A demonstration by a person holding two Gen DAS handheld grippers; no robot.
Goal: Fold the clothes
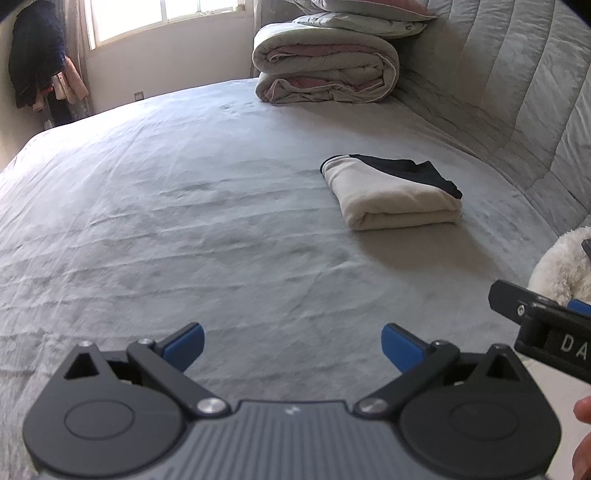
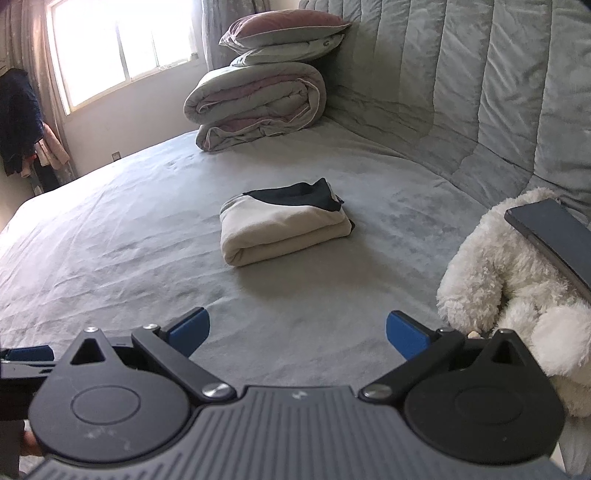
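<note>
A cream and black garment (image 1: 393, 192) lies folded into a thick neat bundle on the grey bed sheet (image 1: 184, 206), ahead and to the right in the left wrist view. In the right wrist view the same folded garment (image 2: 284, 225) sits straight ahead at mid distance. My left gripper (image 1: 291, 345) is open above the sheet, well short of the garment, with nothing between its blue pads. My right gripper (image 2: 297, 332) is open too, empty, hovering near the front of the bed. The right gripper's black body (image 1: 543, 328) shows at the right edge of the left wrist view.
A rolled grey and pink duvet (image 2: 258, 107) with pillows (image 2: 288, 33) on top stands at the far end by the padded headboard (image 2: 461, 92). A white plush toy (image 2: 517, 280) with a dark flat device (image 2: 554, 236) on it sits close on the right. Clothes (image 1: 37, 55) hang by the window (image 2: 118, 48).
</note>
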